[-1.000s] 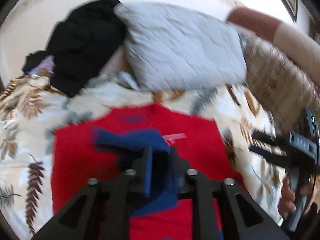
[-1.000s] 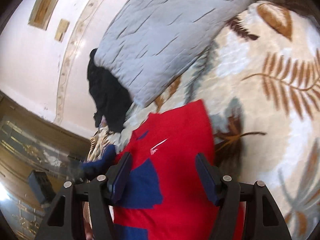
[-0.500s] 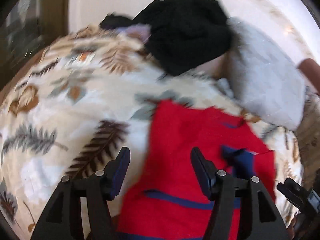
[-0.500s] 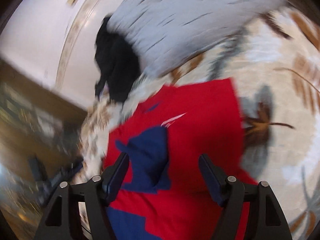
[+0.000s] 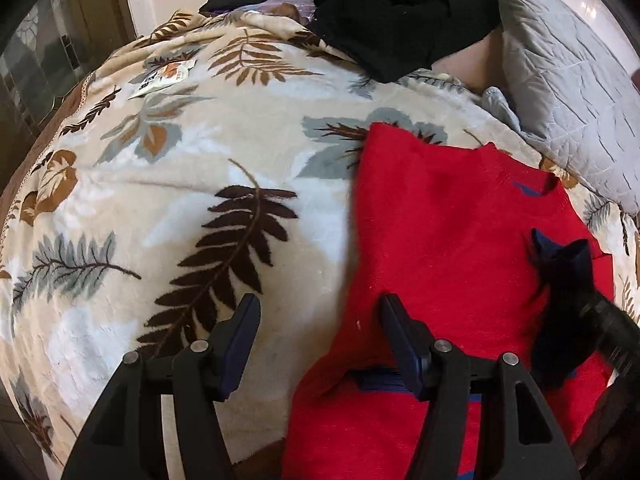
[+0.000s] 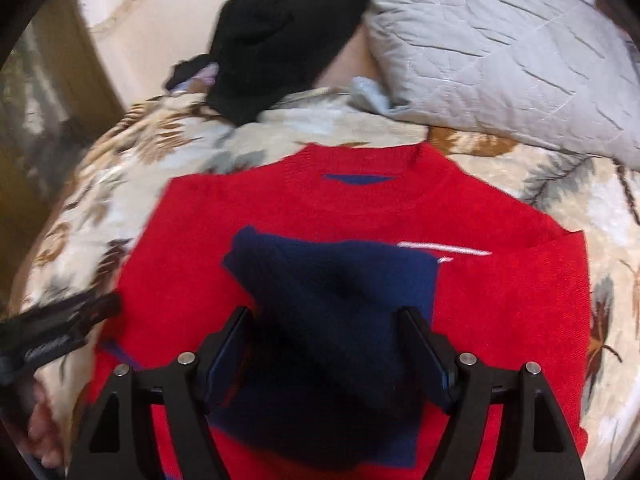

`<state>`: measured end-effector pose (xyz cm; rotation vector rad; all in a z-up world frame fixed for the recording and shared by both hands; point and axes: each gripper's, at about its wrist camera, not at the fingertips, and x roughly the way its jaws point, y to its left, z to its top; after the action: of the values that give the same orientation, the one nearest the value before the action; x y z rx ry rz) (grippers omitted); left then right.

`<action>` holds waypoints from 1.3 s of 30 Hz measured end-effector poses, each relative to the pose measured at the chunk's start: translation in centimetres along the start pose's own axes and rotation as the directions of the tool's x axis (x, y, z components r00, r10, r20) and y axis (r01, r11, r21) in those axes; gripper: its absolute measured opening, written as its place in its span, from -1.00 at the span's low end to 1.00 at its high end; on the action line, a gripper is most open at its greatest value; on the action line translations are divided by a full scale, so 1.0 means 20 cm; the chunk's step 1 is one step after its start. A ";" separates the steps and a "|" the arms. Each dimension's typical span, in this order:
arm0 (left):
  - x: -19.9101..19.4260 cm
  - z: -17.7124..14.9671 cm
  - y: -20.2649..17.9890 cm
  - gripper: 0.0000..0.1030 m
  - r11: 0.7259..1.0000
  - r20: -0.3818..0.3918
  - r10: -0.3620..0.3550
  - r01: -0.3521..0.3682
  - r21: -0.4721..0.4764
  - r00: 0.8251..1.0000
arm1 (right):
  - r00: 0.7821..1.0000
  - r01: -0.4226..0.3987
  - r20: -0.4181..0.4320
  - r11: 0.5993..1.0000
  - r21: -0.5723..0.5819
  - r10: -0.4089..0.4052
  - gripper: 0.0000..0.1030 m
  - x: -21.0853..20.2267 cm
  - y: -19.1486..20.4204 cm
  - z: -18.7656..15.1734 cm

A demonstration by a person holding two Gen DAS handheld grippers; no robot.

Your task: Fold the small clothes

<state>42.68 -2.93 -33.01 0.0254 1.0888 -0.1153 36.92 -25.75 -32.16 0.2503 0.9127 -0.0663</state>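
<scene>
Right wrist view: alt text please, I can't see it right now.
Open right hand-held gripper straddles a navy sleeve folded across a red sweater, lying on a leaf-print blanket; grey pillow and black garment behind.

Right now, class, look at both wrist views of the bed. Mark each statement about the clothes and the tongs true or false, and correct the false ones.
1. The red knitted sweater lies on the leaf-patterned beige blanket. True.
2. The left tongs are clamped on the sweater. False: they are open, holding nothing.
3. A navy blue sleeve lies folded across the sweater's front. True.
4. The black garment lies on top of the sweater. False: it sits apart, near the grey quilted pillow.
5. The right tongs are open. True.
</scene>
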 end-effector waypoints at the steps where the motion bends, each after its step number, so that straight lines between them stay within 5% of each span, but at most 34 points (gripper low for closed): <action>1: 0.00 0.00 0.00 0.24 1.000 0.002 0.010 -0.010 0.005 1.000 | 0.999 0.030 0.024 0.998 0.060 -0.031 0.50 -0.02 -0.05 0.01; 7: -0.05 0.01 0.03 0.23 0.999 0.005 0.003 -0.003 -0.035 1.000 | 0.974 0.111 0.137 0.909 0.402 -0.180 0.50 -0.39 -0.61 -0.07; 11: -0.15 0.03 0.01 0.23 0.998 0.073 -0.030 0.034 -0.055 0.997 | 0.982 -0.060 0.185 0.860 0.507 -0.041 0.55 -0.56 -0.85 -0.15; 14: -0.20 0.02 -0.05 0.23 0.997 0.114 -0.073 0.076 -0.020 0.991 | 0.980 -0.177 0.165 0.864 0.471 0.111 0.55 -0.54 -0.84 -0.13; 18: -0.20 0.01 -0.14 0.25 0.997 0.149 -0.055 0.046 0.062 0.987 | 0.958 -0.283 0.161 0.869 0.407 0.237 0.50 -0.46 -0.76 -0.10; 21: -0.10 0.02 -0.16 0.28 0.996 0.085 -0.034 0.026 0.090 0.996 | 0.961 -0.276 0.124 0.887 0.370 0.247 0.29 -0.37 -0.70 -0.12; 24: 0.02 0.03 -0.15 0.28 0.993 0.025 0.063 -0.065 0.097 0.998 | 0.978 -0.195 0.000 0.908 0.370 0.210 0.07 -0.21 -0.69 -0.16; 27: 0.02 0.08 -0.14 0.28 0.998 0.042 0.021 -0.024 0.059 0.999 | 0.985 -0.140 -0.041 0.920 0.367 0.166 -0.14 -0.16 -0.69 -0.15; 31: -0.05 0.18 -0.21 0.28 0.996 0.139 -0.042 0.031 0.078 0.989 | 0.965 -0.263 0.080 0.906 0.333 0.250 -0.14 -0.25 -0.65 -0.05; 34: 0.00 0.22 -0.25 0.28 0.993 0.138 -0.109 0.101 0.059 0.984 | 0.946 -0.321 0.061 0.896 0.306 0.318 -0.14 -0.19 -0.59 0.00; 39: 0.26 0.21 -0.25 0.39 0.999 0.042 0.014 -0.016 0.048 0.999 | 0.939 -0.316 -0.047 0.909 0.271 0.341 -0.16 0.04 -0.48 -0.01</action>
<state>48.26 -8.55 -35.47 0.0744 1.0435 -0.1287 35.70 -34.89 -34.62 0.6551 0.9438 0.1413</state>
